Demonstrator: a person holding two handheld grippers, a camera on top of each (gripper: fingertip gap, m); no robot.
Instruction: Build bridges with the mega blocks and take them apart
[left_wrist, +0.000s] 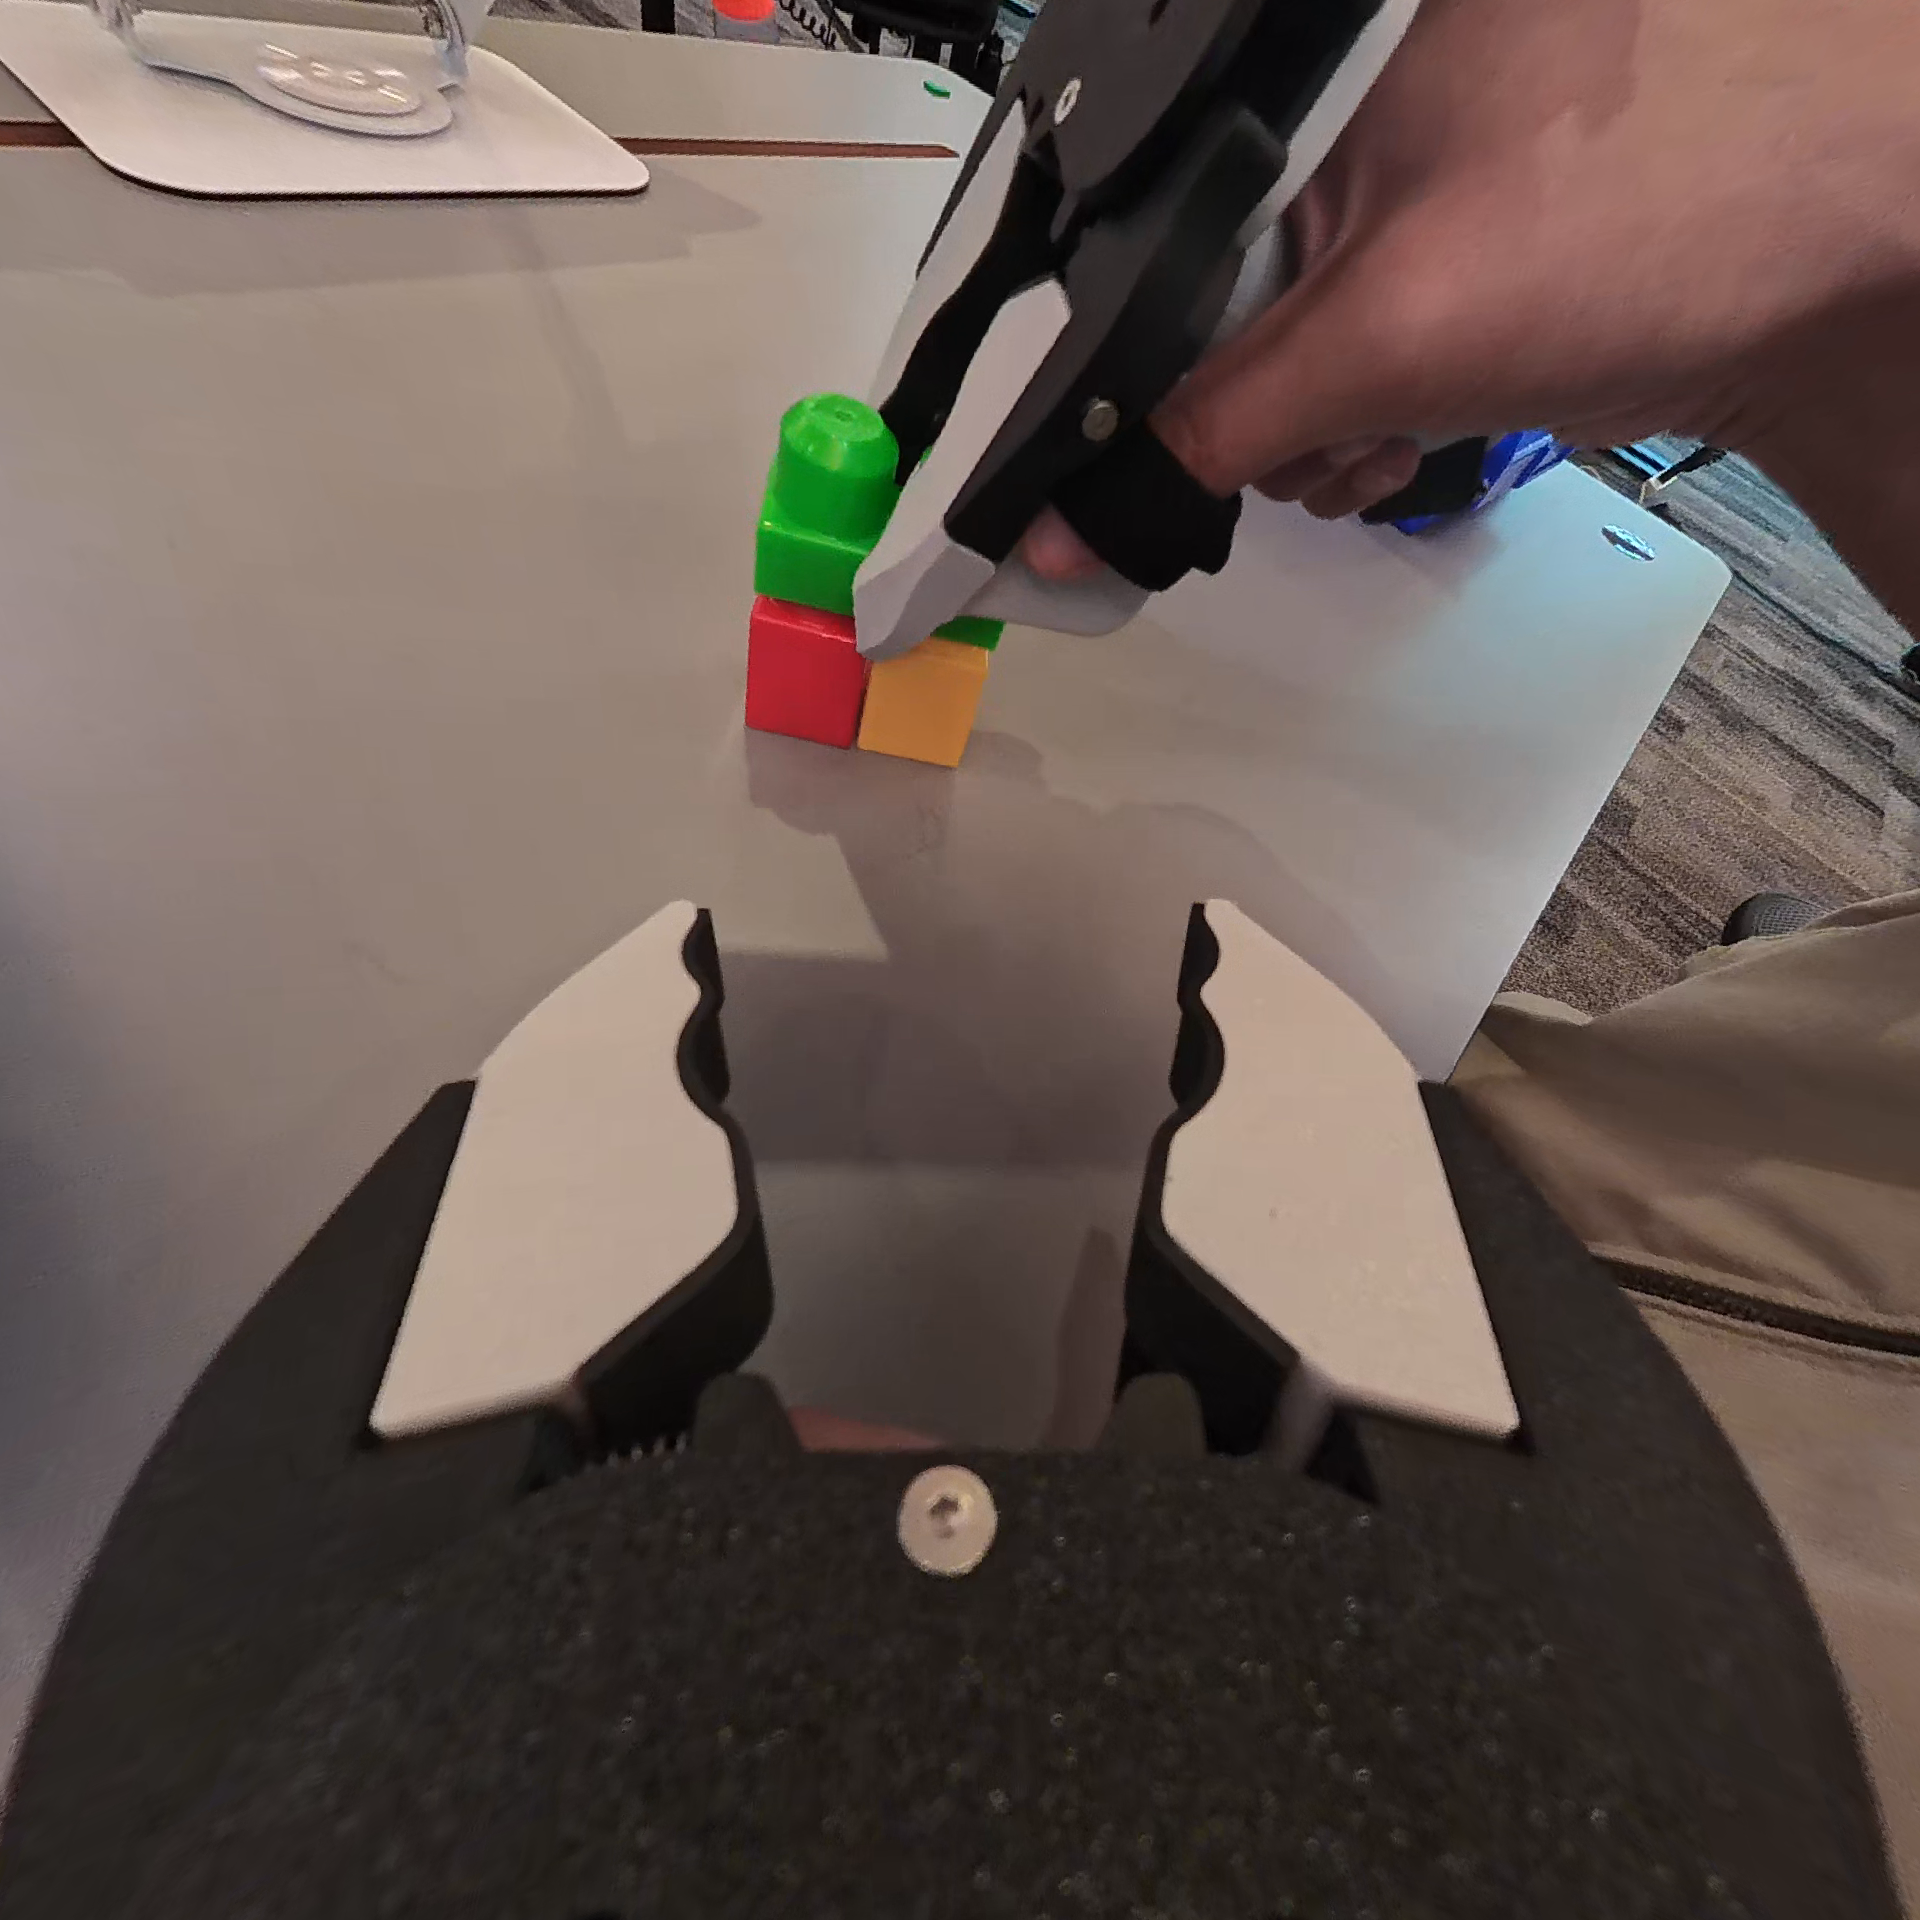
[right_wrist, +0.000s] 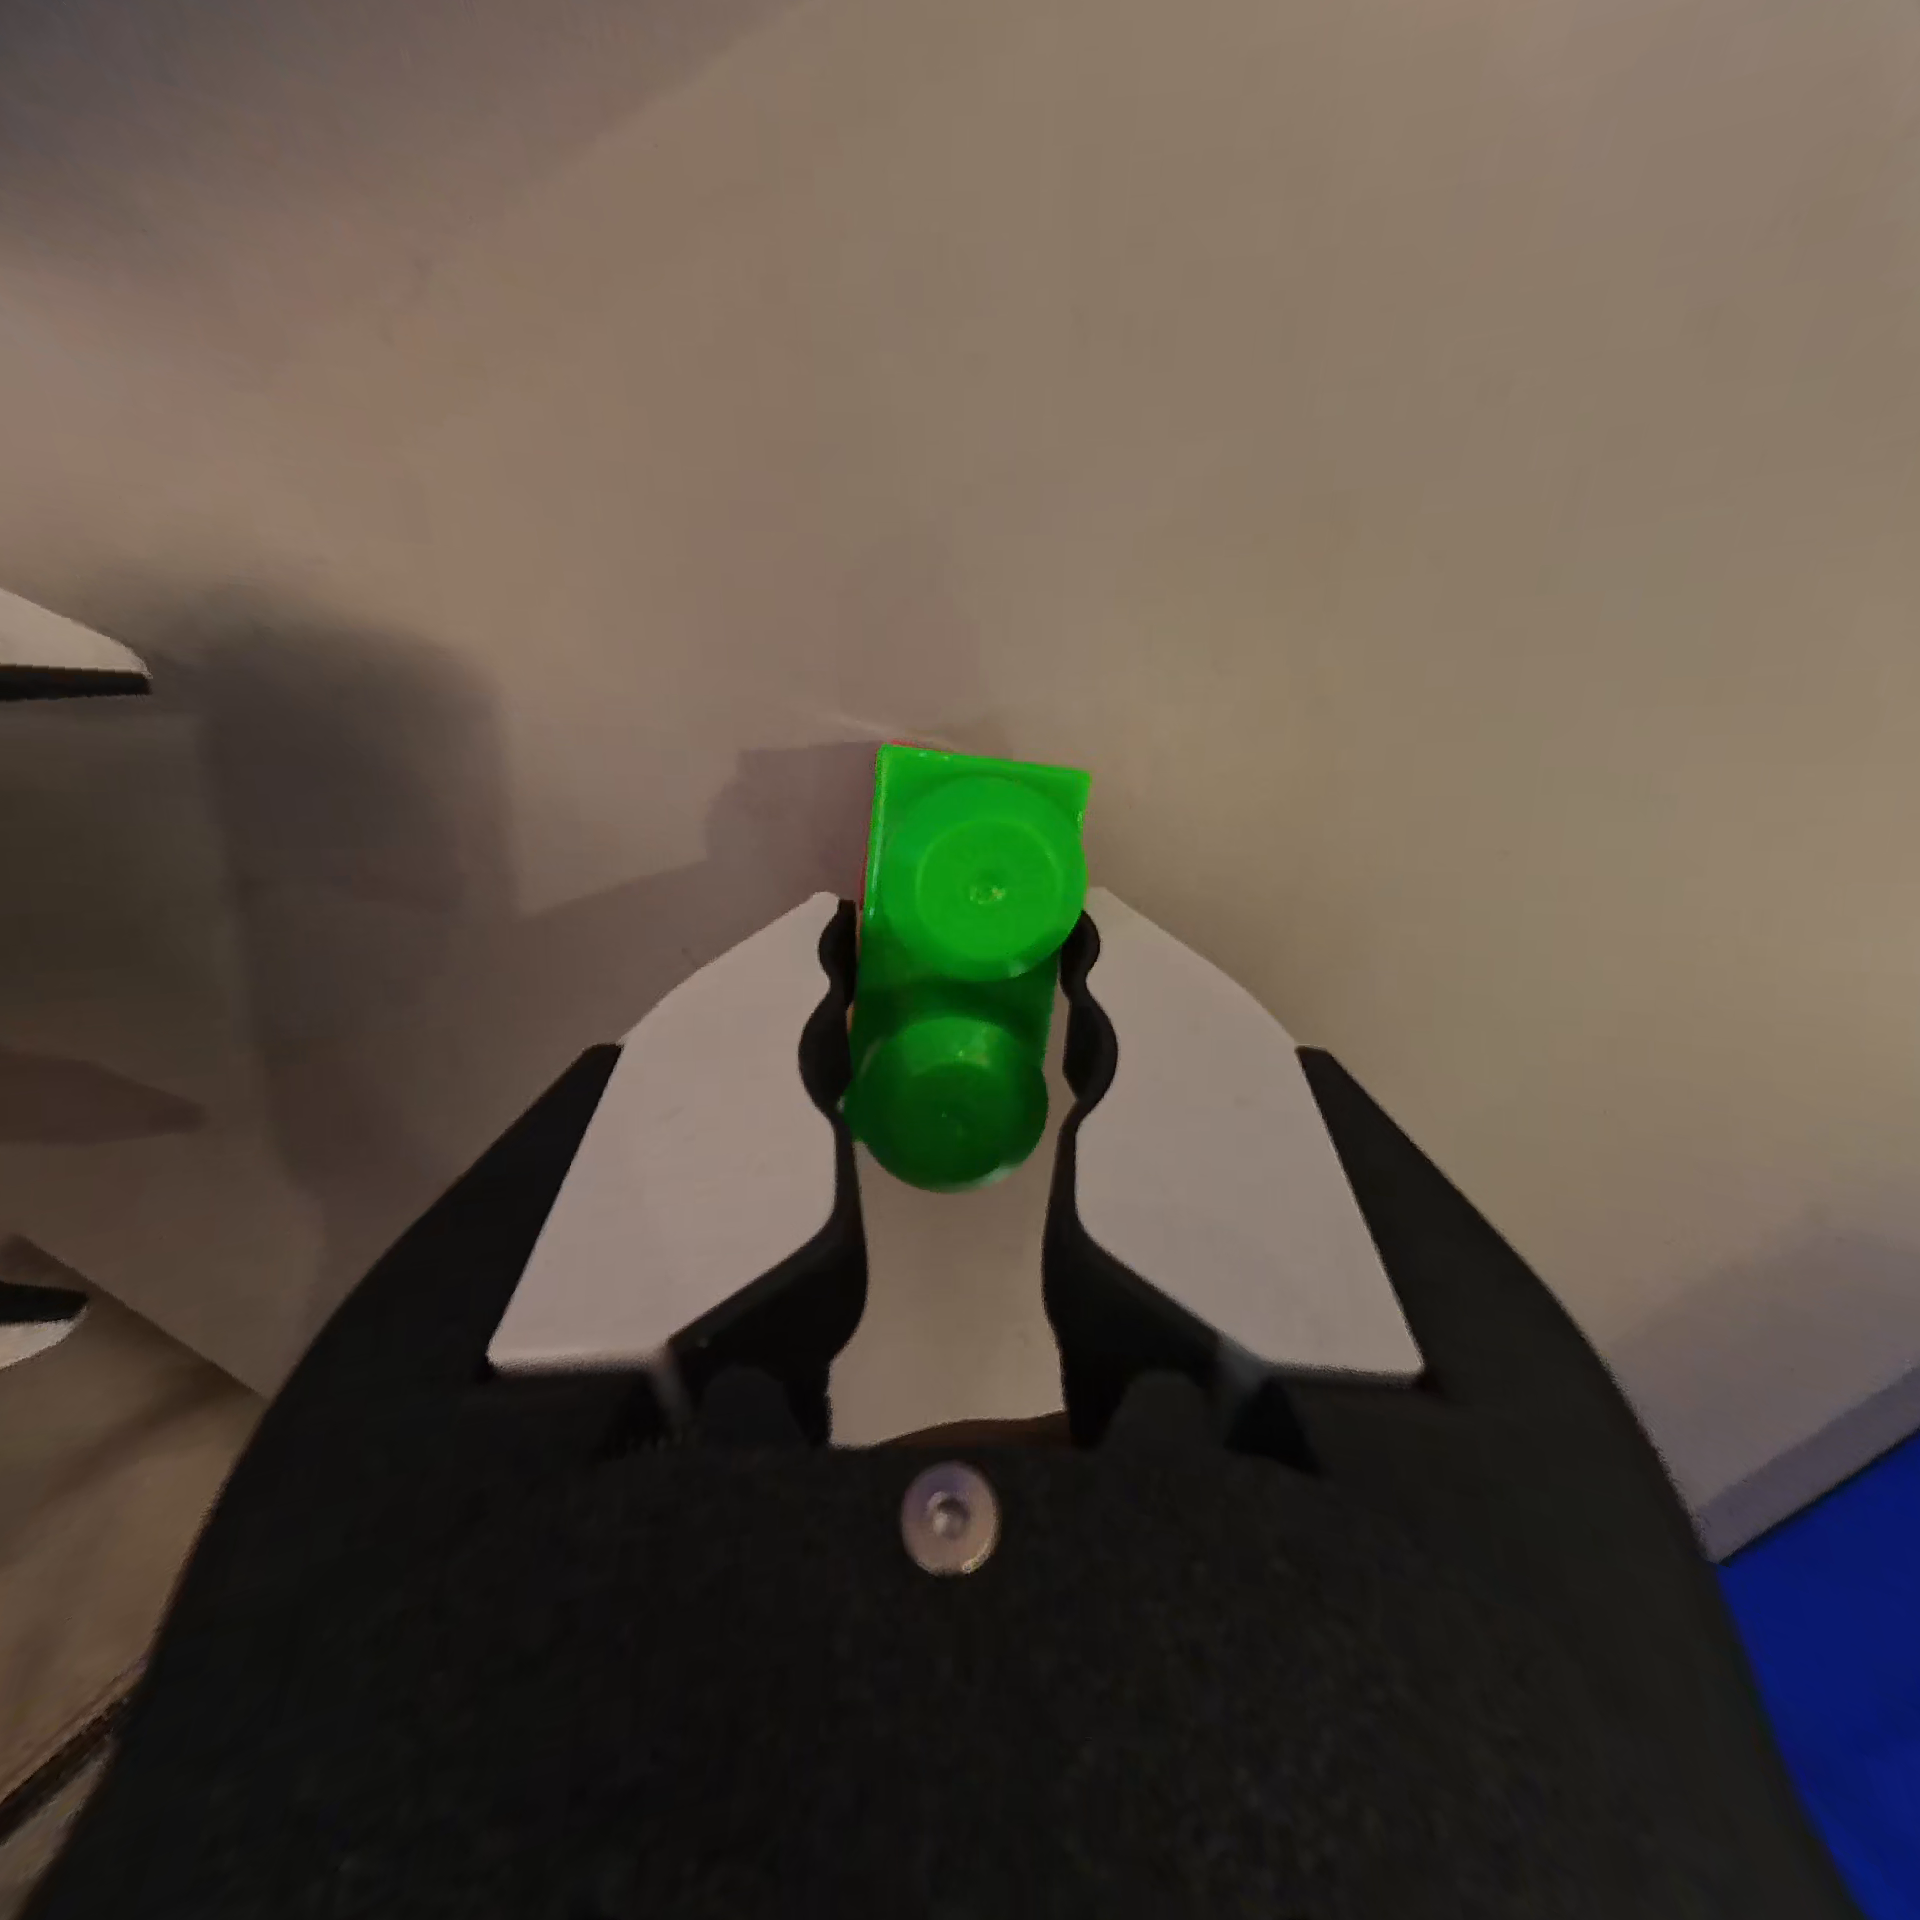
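A pale grey table (left_wrist: 364, 623) filled most of the scene. At its far left lay a white mat (left_wrist: 520, 135) bearing a clear plastic object (left_wrist: 312, 62). Patterned grey carpet (left_wrist: 1766, 748) showed to the right.

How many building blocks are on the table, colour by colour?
Green block, held in the right claw, lying across the other two: 1
Red block: 1
Orange-yellow block: 1
Total: 3 blocks
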